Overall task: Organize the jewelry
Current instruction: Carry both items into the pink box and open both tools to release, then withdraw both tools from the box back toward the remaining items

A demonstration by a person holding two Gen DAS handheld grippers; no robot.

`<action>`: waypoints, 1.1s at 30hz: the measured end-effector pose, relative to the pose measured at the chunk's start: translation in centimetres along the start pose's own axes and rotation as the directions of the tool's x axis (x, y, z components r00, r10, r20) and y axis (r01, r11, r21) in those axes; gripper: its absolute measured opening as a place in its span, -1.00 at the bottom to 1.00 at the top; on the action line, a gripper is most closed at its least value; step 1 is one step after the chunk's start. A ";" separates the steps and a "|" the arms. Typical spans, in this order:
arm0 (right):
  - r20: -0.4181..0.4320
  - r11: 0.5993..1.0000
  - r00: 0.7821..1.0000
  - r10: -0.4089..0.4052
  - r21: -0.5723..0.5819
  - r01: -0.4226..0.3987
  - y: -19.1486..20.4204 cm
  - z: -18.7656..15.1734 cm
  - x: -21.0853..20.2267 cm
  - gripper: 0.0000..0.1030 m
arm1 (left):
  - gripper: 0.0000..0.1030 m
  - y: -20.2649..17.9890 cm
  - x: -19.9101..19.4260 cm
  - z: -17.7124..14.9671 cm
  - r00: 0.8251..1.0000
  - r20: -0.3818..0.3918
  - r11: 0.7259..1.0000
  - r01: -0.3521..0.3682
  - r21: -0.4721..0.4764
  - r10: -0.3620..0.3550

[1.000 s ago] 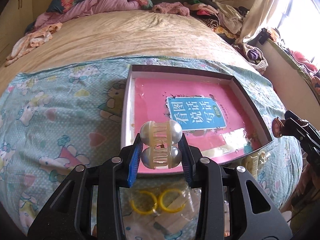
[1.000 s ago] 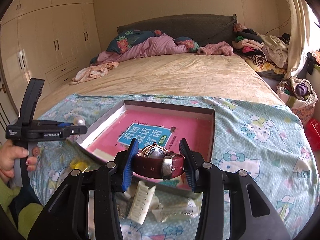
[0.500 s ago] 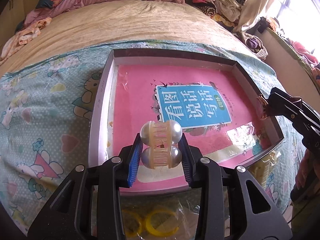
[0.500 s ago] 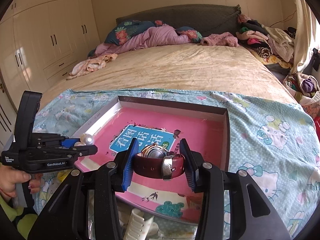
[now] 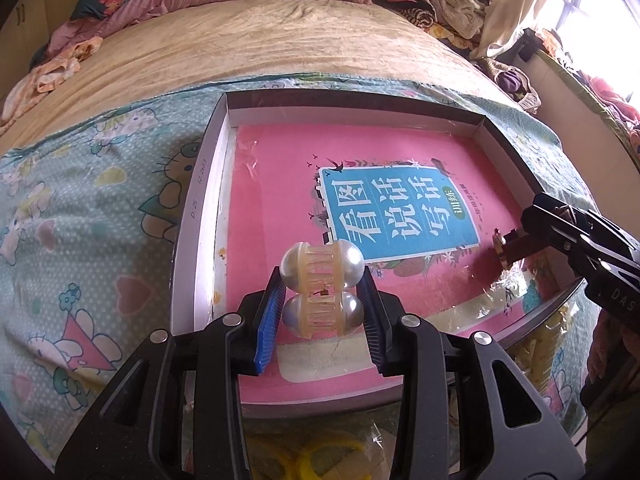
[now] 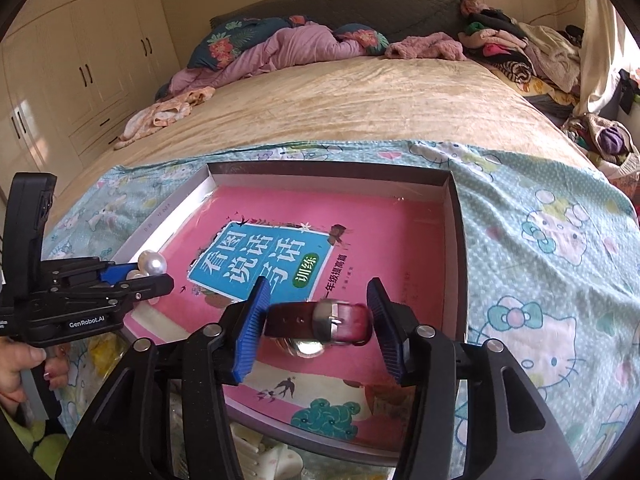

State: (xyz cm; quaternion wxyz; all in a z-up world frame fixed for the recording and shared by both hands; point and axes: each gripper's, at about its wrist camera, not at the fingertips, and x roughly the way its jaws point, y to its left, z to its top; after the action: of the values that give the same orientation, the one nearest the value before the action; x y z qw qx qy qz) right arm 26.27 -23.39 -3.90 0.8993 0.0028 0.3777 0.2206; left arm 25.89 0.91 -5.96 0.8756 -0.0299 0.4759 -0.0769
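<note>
My left gripper [image 5: 322, 300] is shut on a cream hair claw with pearl ends [image 5: 322, 276], held over the near left part of a shallow box [image 5: 192, 216] lined with a pink book cover. My right gripper [image 6: 316, 320] has opened wide; a dark red leather watch [image 6: 320, 320] sits blurred between the pads, touching neither, low over the box's near right part [image 6: 460, 264]. The right gripper also shows in the left wrist view [image 5: 516, 246] and the left gripper with the pearl claw in the right wrist view [image 6: 152, 270].
The box lies on a Hello Kitty cloth [image 6: 552, 240] on a bed. Yellow rings in a clear bag [image 5: 312, 456] and a white comb-like clip [image 6: 256, 452] lie at the box's near edge. Piled clothes [image 6: 520, 52] and pillows are at the far end.
Both grippers moved forward and down over the box. The right gripper's jaws opened and let go of the watch, which has tipped face down. The left stays shut on the claw.
</note>
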 end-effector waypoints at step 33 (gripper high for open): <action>0.146 0.998 0.988 -0.040 0.044 0.034 0.0 -2.4 -10.8 0.71 | 0.81 -0.6 -8.6 -1.2 0.987 0.162 0.998 -0.012 -0.056 0.021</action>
State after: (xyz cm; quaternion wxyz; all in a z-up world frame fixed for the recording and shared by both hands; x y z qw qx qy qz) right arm 17.93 -28.05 1.68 0.9283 0.0308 0.3148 0.1952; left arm 20.23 1.71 0.57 0.9110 -0.0561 0.4051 -0.0540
